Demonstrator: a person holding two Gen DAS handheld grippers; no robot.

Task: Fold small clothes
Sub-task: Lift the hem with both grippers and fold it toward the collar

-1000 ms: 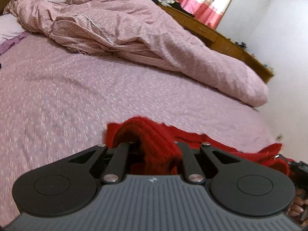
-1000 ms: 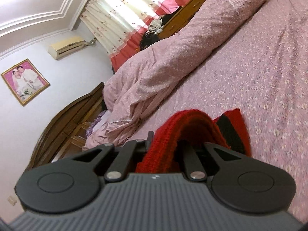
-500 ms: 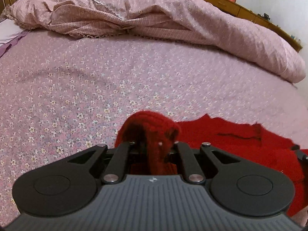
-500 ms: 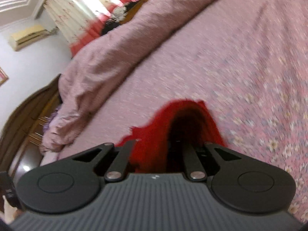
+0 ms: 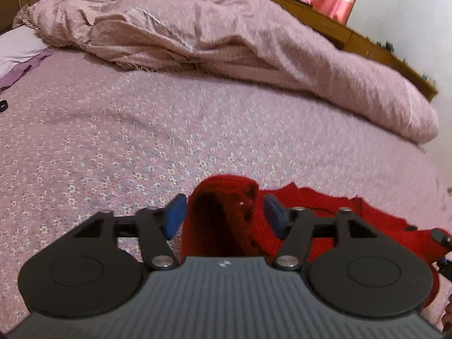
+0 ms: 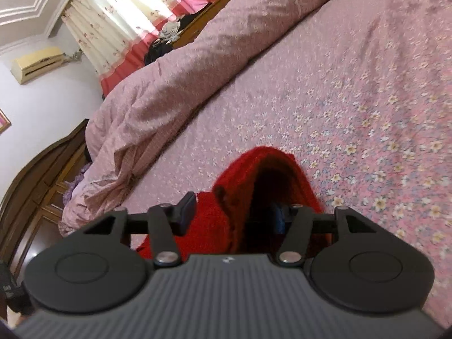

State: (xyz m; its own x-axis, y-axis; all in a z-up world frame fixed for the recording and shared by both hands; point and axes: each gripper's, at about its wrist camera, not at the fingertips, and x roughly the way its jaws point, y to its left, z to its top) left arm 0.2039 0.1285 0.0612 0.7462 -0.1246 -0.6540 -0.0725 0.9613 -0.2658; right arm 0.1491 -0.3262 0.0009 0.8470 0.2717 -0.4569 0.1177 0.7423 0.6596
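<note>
A red knitted garment (image 5: pixel 333 214) lies on the pink flowered bedsheet (image 5: pixel 141 147). In the left wrist view a bunched fold of it stands between the fingers of my left gripper (image 5: pixel 224 216), whose jaws are spread apart with both blue pads clear of the knit. In the right wrist view the red garment (image 6: pixel 240 192) humps up between the fingers of my right gripper (image 6: pixel 234 212), which is also open; its right pad is partly hidden behind the fold.
A rumpled pink quilt (image 5: pixel 226 34) lies heaped along the far side of the bed. A wooden cabinet (image 5: pixel 353 36) and pink curtains (image 6: pixel 135 14) stand beyond it. A wooden headboard (image 6: pixel 42 169) is at the left in the right wrist view.
Both grippers were shut on the red garment and have opened, letting go of it. The garment has come down onto the sheet.
</note>
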